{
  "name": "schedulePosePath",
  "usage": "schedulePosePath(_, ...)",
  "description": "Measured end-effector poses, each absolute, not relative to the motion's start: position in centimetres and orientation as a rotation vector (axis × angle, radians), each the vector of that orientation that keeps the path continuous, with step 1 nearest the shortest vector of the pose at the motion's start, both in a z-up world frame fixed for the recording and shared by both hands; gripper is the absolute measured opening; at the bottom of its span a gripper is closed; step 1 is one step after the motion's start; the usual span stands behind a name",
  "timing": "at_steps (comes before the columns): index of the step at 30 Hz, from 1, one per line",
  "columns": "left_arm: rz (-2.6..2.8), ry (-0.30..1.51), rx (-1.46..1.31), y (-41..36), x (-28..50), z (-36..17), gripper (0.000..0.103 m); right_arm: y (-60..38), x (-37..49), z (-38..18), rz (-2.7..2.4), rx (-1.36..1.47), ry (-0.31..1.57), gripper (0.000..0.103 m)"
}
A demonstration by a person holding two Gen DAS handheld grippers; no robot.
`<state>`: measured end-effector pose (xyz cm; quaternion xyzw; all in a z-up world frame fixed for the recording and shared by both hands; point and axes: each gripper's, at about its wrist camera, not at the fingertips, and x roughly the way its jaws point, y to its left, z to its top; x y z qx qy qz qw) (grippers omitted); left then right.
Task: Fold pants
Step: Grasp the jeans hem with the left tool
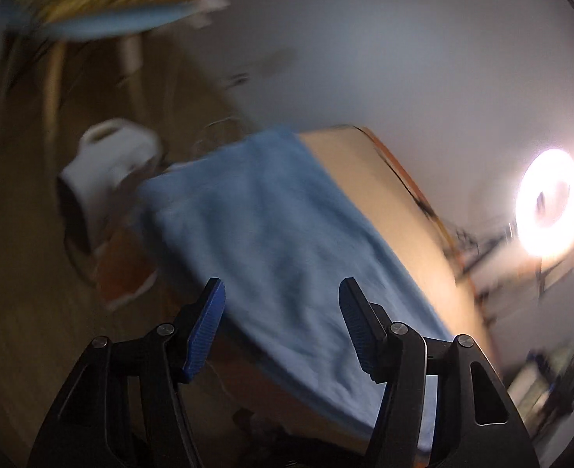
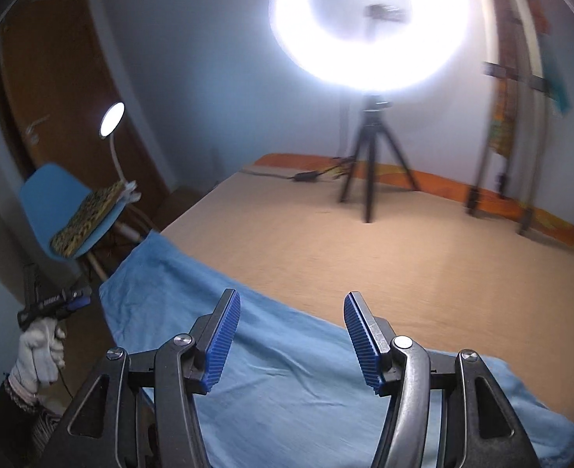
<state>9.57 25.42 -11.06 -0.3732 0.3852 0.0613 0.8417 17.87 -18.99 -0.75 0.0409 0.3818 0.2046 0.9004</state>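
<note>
Pants: and there they are, the light blue pants (image 2: 287, 370) laid flat along the near edge of the bed (image 2: 364, 253), folded into a long strip, one end reaching the bed's left corner by the chair.
Bed: tan cover, with an orange band along the far side.
Right gripper: the right gripper (image 2: 292, 337) hangs over the strip, blue ribbed pads spread well apart, nothing between them!
Pants against the right jaws: the cloth lies below and beyond the tips, its far edge running just past them; no pad touches it.
Left gripper: the left gripper (image 1: 283, 327) has its pads parted too, and the gap is empty. This view is heavily smeared.
Pants against the left jaws: the blue strip (image 1: 271, 241) runs straight up through the gap from the bottom of the view, apart from both pads.
Left hand: in the right wrist view a white-gloved hand (image 2: 39, 347) grips the left tool off the bed's left side, beside the pants' end.
Chair: blue chair (image 2: 53, 202) past the corner, a patterned cushion (image 2: 88, 222) on its seat.
Lights: a ring light (image 2: 368, 27) on a tripod (image 2: 372, 156) stands on the far part of the bed; a small lamp (image 2: 111, 119) glows near the door (image 2: 64, 97).
Floor: a white appliance (image 1: 107, 171) sits beside the bed in the left wrist view, too blurred to name.
</note>
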Motion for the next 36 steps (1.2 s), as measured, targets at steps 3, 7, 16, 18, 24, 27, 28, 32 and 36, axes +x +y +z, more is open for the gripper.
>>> schedulePosePath(3,0.197,0.801,-0.917,28.6,9.3,-13.0,0.06,-15.7,18.5,-0.9,0.466,0.05,0.807,0.058)
schedulePosePath(7,0.211,0.823,-1.023,30.1,9.6,-15.4,0.062,-11.7,19.1,-1.5,0.516,0.013,0.831,0.058)
schedulePosePath(16,0.214,0.846,-1.146,31.6,10.0,-19.7,0.064,-6.1,20.2,-3.6,0.588,-0.009,0.882,0.058)
schedulePosePath(18,0.213,0.823,-1.166,32.0,10.0,-19.8,0.064,-5.4,20.4,-3.9,0.597,-0.011,0.89,0.058)
schedulePosePath(24,0.156,0.723,-1.234,32.4,9.6,-19.2,0.064,-4.5,20.4,-4.3,0.604,-0.002,0.901,0.058)
schedulePosePath(27,0.158,0.694,-1.197,32.0,9.6,-18.0,0.063,-4.6,20.5,-4.3,0.609,0.021,0.91,0.058)
schedulePosePath(28,0.16,0.686,-1.17,31.8,9.7,-17.6,0.063,-4.6,20.5,-4.2,0.608,0.022,0.909,0.058)
schedulePosePath(32,0.184,0.716,-1.098,31.3,10.0,-17.2,0.063,-4.4,20.5,-4.2,0.61,0.005,0.907,0.059)
schedulePosePath(36,0.196,0.771,-1.148,31.8,10.1,-19.5,0.063,-4.3,20.3,-4.2,0.624,-0.003,0.909,0.059)
